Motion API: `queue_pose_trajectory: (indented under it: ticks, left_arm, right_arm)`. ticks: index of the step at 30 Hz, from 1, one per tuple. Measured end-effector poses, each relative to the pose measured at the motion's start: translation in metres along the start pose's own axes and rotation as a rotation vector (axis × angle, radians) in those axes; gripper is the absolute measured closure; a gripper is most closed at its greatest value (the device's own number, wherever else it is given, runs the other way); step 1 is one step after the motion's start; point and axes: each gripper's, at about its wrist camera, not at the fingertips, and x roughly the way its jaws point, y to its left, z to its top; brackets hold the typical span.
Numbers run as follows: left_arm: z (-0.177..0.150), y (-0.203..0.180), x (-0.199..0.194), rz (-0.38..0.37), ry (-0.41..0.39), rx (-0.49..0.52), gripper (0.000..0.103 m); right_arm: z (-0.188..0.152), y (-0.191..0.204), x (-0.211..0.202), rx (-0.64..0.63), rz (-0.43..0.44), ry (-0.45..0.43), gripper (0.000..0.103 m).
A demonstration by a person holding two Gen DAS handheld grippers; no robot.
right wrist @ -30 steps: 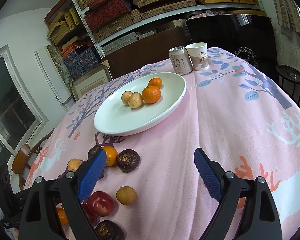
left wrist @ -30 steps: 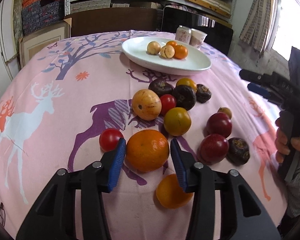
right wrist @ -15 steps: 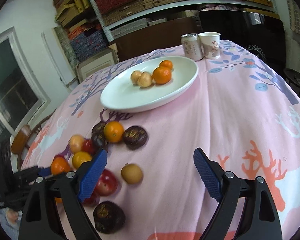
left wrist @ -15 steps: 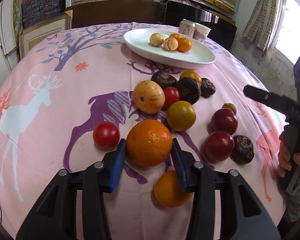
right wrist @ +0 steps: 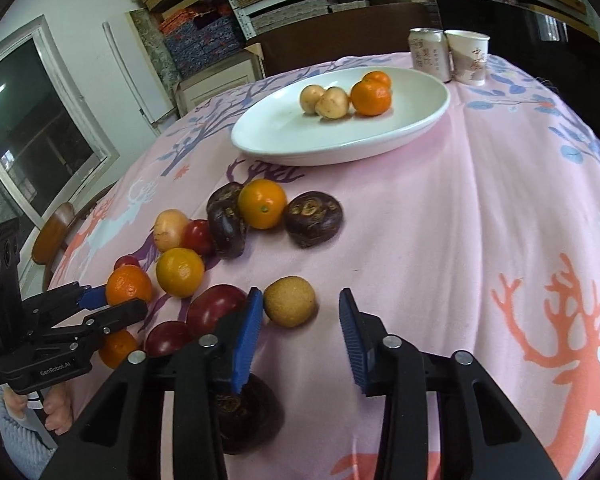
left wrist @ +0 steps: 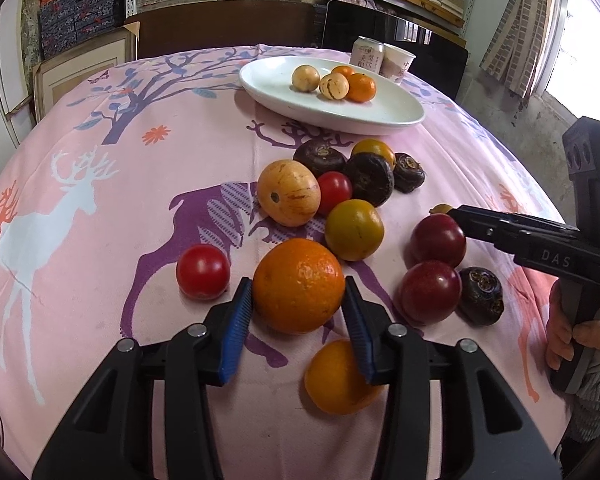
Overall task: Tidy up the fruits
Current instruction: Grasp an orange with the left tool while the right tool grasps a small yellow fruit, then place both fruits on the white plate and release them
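Orange (left wrist: 299, 285) sits between the blue pads of the left gripper (left wrist: 299, 312), both pads touching its sides, jaws closed on it; fruit is low over the pink cloth (left wrist: 100, 208), can't tell if it's lifted or resting. Red tomato (left wrist: 202, 271) lies just left of the pads; a smaller orange (left wrist: 336, 380) shows partly under the gripper's right finger. Beyond, a cluster: striped melon (left wrist: 289, 193), small tomato (left wrist: 334, 191), yellow-green citrus (left wrist: 354, 229), dark mangosteens (left wrist: 370, 179), w/ two plums (left wrist: 438, 239) and another mangosteen (left wrist: 481, 295) off to the right. Right gripper (right wrist: 300, 334) is wide open, holding nothing, its jaws low over the cloth; a tan round fruit (right wrist: 289, 301) lies between the fingertips, just beside the left pad, well apart from the right one. A plum (right wrist: 216, 309) sits just left of that pad, and a mangosteen (right wrist: 244, 416) is partly hidden under the finger. White plate (right wrist: 284, 136) at the far side of the table holds four fruits: two pale round ones and two mandarins, touching in a group. Can (right wrist: 429, 53) and paper cup (right wrist: 469, 56) stand side by side behind the plate.
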Motion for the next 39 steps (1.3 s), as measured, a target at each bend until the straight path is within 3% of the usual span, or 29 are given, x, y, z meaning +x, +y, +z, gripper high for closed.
queue_pose_trajectory:
  ticks: [3,8,14,18,22,29,30,31,32,36,39]
  left_arm:
    - [0.000,-0.001,0.000,-0.014,0.002,0.005,0.059]
    - [0.000,-0.002,0.001,-0.022,0.002,0.005,0.059]
    - [0.012,-0.001,-0.005,0.027,-0.031,-0.001,0.059]
    - [0.052,-0.001,-0.012,0.039,-0.074,0.004,0.059]
    - [0.110,-0.007,-0.003,0.037,-0.110,0.004,0.059]
    - [0.172,-0.013,0.062,0.045,-0.068,-0.024,0.059]
    - [0.176,-0.012,0.073,0.033,-0.049,-0.035,0.059]
    - [0.177,-0.011,0.082,0.019,-0.031,-0.041,0.059]
    - [0.177,-0.010,0.088,0.013,-0.022,-0.044,0.059]
    - [0.171,-0.012,0.092,0.016,-0.023,-0.022,0.055]
    - [0.168,-0.008,0.077,0.008,-0.063,-0.033,0.040]
  right_arm:
    - [0.000,0.003,0.004,-0.010,0.034,0.025,0.075]
    - [0.001,0.001,0.007,0.004,0.059,0.034,0.076]
    - [0.007,-0.009,-0.010,0.043,0.043,-0.040,0.076]
    - [0.032,-0.013,-0.028,0.050,0.021,-0.093,0.076]
    - [0.077,-0.013,-0.035,0.053,-0.010,-0.153,0.076]
    - [0.121,-0.029,0.012,0.080,-0.104,-0.189,0.075]
    - [0.121,-0.032,0.020,0.075,-0.111,-0.188,0.070]
    - [0.119,-0.035,0.024,0.070,-0.124,-0.186,0.056]
    - [0.118,-0.037,0.025,0.063,-0.139,-0.184,0.050]
    - [0.117,-0.042,0.009,0.101,-0.098,-0.243,0.043]
    - [0.111,-0.043,-0.005,0.123,-0.093,-0.297,0.031]
